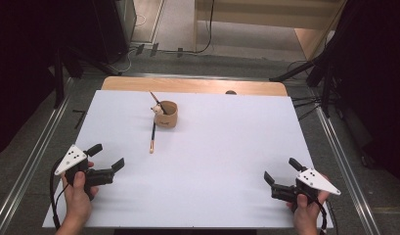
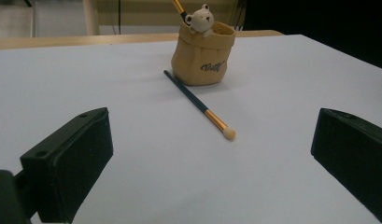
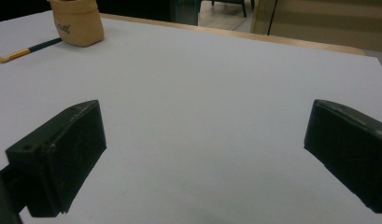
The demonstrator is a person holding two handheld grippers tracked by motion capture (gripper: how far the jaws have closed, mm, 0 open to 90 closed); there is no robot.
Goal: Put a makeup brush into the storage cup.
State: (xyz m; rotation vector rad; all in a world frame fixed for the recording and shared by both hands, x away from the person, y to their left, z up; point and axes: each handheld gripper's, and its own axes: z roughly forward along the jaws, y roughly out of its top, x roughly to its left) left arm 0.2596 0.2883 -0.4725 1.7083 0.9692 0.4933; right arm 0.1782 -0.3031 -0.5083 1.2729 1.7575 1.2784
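A tan cup shaped like a small sack (image 1: 166, 114) (image 2: 203, 55) (image 3: 78, 22) stands upright at the table's far middle, with a little bear figure (image 2: 199, 19) on its rim and a brush handle sticking out. A dark-handled brush with a gold ferrule (image 1: 152, 136) (image 2: 200, 105) (image 3: 26, 50) lies flat on the white table beside the cup, tip toward me. My left gripper (image 1: 106, 156) (image 2: 212, 154) rests open at the near left, jaws wide apart and empty. My right gripper (image 1: 281, 171) (image 3: 205, 154) rests open at the near right, also empty.
The white sheet (image 1: 212, 161) covers a wooden table whose bare far edge (image 1: 192, 85) shows behind the cup. Metal rails (image 1: 36, 152) run along both sides on the floor. Dark stands and cables (image 1: 315, 73) sit beyond the table corners.
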